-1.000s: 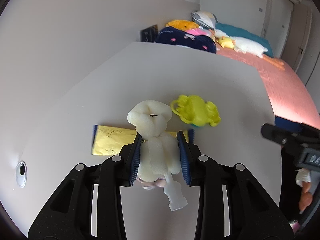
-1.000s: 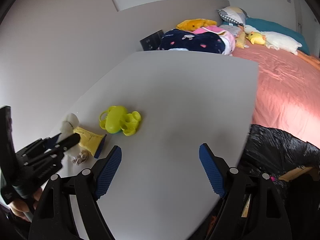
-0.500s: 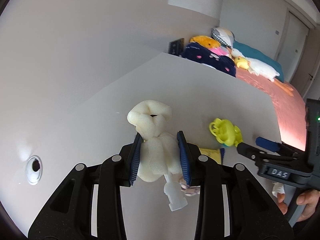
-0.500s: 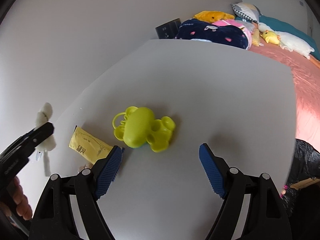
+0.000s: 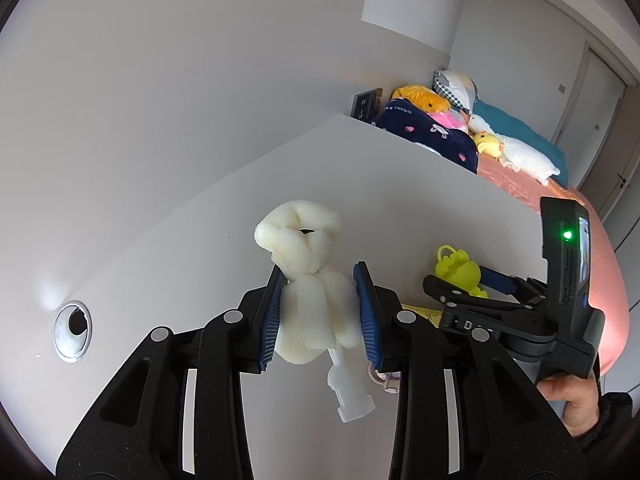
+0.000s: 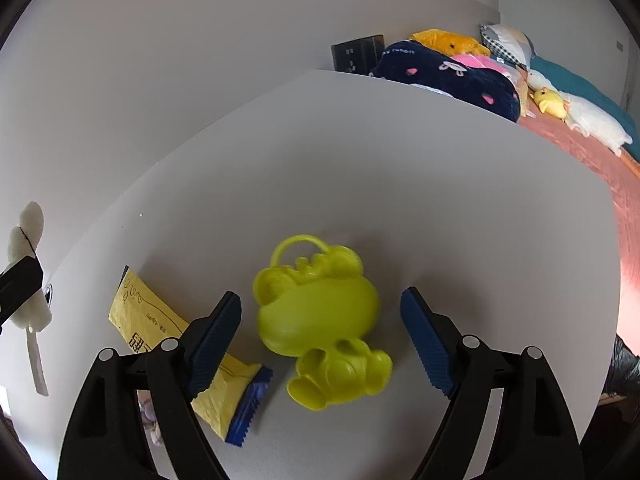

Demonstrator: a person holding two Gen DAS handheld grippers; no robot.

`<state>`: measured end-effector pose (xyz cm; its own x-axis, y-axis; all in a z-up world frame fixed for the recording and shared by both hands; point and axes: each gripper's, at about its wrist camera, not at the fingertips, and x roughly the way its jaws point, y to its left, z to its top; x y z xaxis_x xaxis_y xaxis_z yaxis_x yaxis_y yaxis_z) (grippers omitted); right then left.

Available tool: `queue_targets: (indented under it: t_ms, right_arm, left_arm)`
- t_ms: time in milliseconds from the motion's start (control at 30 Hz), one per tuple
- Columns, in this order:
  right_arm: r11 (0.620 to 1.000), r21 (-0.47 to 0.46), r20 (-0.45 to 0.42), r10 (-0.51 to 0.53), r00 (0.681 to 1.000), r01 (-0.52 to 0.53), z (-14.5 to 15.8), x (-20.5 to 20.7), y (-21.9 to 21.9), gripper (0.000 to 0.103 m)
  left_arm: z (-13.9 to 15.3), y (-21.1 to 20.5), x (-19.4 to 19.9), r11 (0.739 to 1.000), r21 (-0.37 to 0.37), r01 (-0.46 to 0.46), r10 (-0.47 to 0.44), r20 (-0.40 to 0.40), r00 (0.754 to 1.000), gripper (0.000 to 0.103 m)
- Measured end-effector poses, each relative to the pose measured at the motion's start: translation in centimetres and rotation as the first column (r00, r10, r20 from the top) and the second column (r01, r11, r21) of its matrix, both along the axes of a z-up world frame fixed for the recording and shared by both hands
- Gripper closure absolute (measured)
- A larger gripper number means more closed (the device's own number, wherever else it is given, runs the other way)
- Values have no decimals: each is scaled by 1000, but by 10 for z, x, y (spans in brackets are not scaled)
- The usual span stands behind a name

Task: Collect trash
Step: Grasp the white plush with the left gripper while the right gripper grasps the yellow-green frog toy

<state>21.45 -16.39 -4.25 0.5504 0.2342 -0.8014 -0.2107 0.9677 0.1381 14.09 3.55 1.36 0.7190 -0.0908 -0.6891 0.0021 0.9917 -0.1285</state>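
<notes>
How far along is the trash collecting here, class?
Done: nothing visibly binned yet. In hand: the left gripper is shut on a foam wad, lifted off the table. The right gripper is open, its jaws either side of the green toy. Left: the toy, the yellow wrapper.

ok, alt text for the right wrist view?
Open right gripper straddles a lime-green plastic toy on a white table. A yellow wrapper lies to the left, partly under one finger; the left gripper holds white foam at the edge.
</notes>
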Motion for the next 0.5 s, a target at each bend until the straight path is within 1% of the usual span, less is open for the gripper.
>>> queue_targets:
  t_ms: [33,67,100,133,167,267,500]
  right_arm:
    - [1000,-7,2,4,1000,-4,0,0,1,21]
    - [1000,-15,5,10,1000,-10,0,0,3,26]
    - [999,-31,14,23,1000,-22,0,-1,4,31]
    - [999,-39,18,30,999,-29,0,-2,5,41]
    - [998,-48,23,35,999,-34,0,-3,6,46]
    - [999,-32,20,32,999,-31,1,-5,3,46]
    - [999,41,12,-6,1000,5,9,-12,-16,46]
  left_arm:
    - [0,0,0,1000,1,1,-1,1,1000,69]
    - [0,1,0,1000,-1,2,-2,1,1000,69]
    - [0,1,0,1000,-1,4,-4,1,1000,69]
    - [0,1,0,1000,-2,5,-5,2,1000,69]
    - [0,1,0,1000,-4,7,-7,2,1000,69]
    - [1,0,-2,1000,-3,11,-11,2,1000,69]
    - [3,-6,-3,999,-14,42,-42,10,999,69]
